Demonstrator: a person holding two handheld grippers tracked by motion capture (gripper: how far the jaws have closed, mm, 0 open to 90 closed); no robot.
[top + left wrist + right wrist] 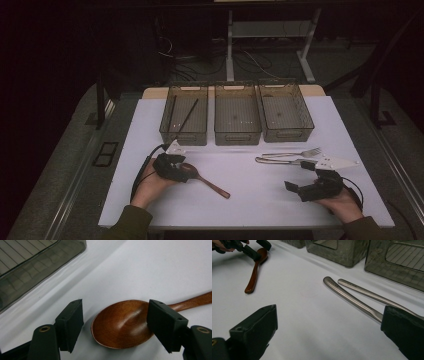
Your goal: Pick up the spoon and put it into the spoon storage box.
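Left claw (115, 325) spread wide around the wooden spoon (122, 323) bowl on the near-left bench (260, 200), ready to clamp. Right claw (329, 335) released too, idle near the fork (292, 153).

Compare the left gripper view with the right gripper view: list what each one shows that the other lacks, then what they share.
Left gripper view alone: the wooden spoon's bowl close up, lying between the open jaws of the left tool, not gripped.

Right gripper view alone: two metal utensil handles lying side by side on the table, the open right tool, and the spoon's whole length.

Both: the wooden spoon, the white table, the left tool, and a grey bin.
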